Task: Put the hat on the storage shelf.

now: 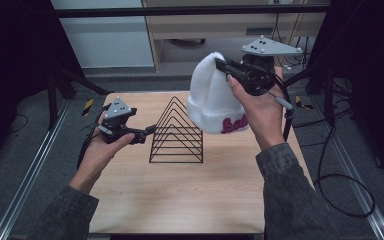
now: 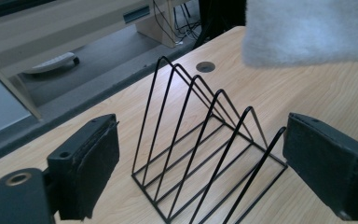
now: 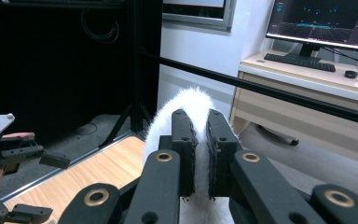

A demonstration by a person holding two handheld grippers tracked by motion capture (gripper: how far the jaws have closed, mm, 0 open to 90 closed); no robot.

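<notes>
L gripper: fingers open, nothing between, just left of wire rack, which stands mid-bench. R gripper: fingers clamped on white beanie near its crown; beanie hangs above rack's right side, off bench.

The white beanie is cut off by the top edge above the wire rack in the left gripper view — just fuzzy fabric. Its pink lettering runs behind the right hand — unreadable.
</notes>
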